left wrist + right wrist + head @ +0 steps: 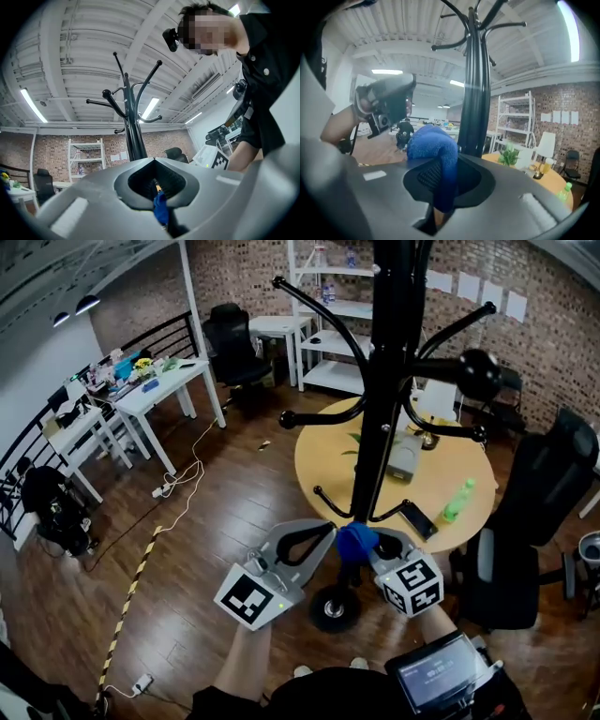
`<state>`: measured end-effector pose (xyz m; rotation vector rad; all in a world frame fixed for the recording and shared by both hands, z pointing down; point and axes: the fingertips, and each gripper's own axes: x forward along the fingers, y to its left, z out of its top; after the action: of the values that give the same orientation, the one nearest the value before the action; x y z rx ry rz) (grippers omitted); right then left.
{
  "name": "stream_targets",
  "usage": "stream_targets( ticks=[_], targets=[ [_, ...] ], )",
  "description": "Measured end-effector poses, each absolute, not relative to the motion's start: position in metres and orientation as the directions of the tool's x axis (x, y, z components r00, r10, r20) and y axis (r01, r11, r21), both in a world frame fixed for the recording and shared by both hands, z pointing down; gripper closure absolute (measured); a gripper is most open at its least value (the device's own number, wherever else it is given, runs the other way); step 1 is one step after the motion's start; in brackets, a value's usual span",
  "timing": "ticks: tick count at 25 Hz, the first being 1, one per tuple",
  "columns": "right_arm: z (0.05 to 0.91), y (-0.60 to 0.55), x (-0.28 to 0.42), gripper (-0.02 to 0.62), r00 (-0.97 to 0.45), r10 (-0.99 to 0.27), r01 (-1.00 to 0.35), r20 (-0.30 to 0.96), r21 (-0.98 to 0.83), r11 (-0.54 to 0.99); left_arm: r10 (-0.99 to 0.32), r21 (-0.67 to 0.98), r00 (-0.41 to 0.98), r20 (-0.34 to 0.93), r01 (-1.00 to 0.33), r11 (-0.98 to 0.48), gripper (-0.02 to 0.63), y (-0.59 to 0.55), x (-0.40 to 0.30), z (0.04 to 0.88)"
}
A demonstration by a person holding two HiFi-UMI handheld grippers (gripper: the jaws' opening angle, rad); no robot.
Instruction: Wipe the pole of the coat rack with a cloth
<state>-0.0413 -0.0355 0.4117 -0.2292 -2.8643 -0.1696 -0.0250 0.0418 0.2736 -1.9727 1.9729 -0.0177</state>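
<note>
**Cloth at the foot of the pole, both jaws shut on it**

We see the blue cloth [357,542] bunched against the coat rack pole [380,427] low down, above the round base [335,608]. The right hand-held gripper [382,545] is clamped on it, with a thick wad spilling over its jaws. The left hand-held gripper [328,532] has its jaws together at the tips, and a thin strip of blue sits in the seam between them.

We judge the left hold the weaker one. A pull along the pole could drag that strip free and leave one gripper to do the wiping. Just above the cloth, the low hooks [323,495] could snag it on an upward stroke. A hard sideways push might rock the rack toward the round counter [328,460], where a phone [418,519] lies near the edge.

Only the head view shows the base, the low hooks and the counter's closeness. Only the two gripper views show how much cloth each pair of jaws holds. From above, the cloth is just a blue lump between the two grippers.
</note>
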Motion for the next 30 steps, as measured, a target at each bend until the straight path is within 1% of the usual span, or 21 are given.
stream_targets(
  ticks=[4, 8, 12, 15, 19, 21, 24, 27, 30],
  targets=[
    [0.335, -0.034, -0.052, 0.549, -0.983, 0.162, 0.175, 0.089, 0.172, 0.969, -0.969, -0.244, 0.003, -0.248, -0.968, 0.059, 0.603, 0.043, -0.037, 0.269],
    [0.249, -0.032, -0.049, 0.549, -0.978, 0.181, 0.163, -0.1, 0.166, 0.973, -0.959, -0.261, 0.013, -0.283, -0.963, 0.064, 0.603, 0.042, -0.041, 0.249],
    [0.174, -0.03, -0.036, 0.549, -0.959, 0.163, 0.111, -0.231, 0.221, 0.969, -0.948, -0.306, 0.055, -0.313, -0.951, 0.046, 0.603, 0.041, -0.034, 0.222],
    [0.127, -0.022, -0.024, 0.549, -0.934, 0.175, 0.089, -0.312, 0.272, 0.958, -0.941, -0.335, 0.083, -0.328, -0.941, 0.034, 0.603, 0.039, -0.03, 0.203],
    [0.07, -0.004, -0.001, 0.549, -0.888, 0.22, 0.096, -0.404, 0.306, 0.947, -0.935, -0.377, 0.122, -0.333, -0.926, 0.013, 0.603, 0.038, -0.026, 0.18],
    [0.052, 0.011, 0.012, 0.549, -0.868, 0.255, 0.107, -0.427, 0.341, 0.934, -0.929, -0.391, 0.137, -0.344, -0.921, 0.008, 0.603, 0.037, -0.025, 0.171],
    [0.038, 0.031, 0.036, 0.549, -0.831, 0.309, 0.144, -0.463, 0.359, 0.922, -0.918, -0.413, 0.172, -0.358, -0.911, -0.009, 0.603, 0.035, -0.02, 0.161],
    [0.029, 0.041, 0.057, 0.549, -0.79, 0.344, 0.133, -0.507, 0.406, 0.904, -0.914, -0.428, 0.197, -0.355, -0.903, -0.028, 0.603, 0.029, -0.019, 0.162],
    [0.032, 0.037, 0.056, 0.549, -0.785, 0.346, 0.115, -0.513, 0.428, 0.896, -0.914, -0.431, 0.205, -0.35, -0.902, -0.037, 0.603, 0.023, -0.02, 0.165]
  ],
)
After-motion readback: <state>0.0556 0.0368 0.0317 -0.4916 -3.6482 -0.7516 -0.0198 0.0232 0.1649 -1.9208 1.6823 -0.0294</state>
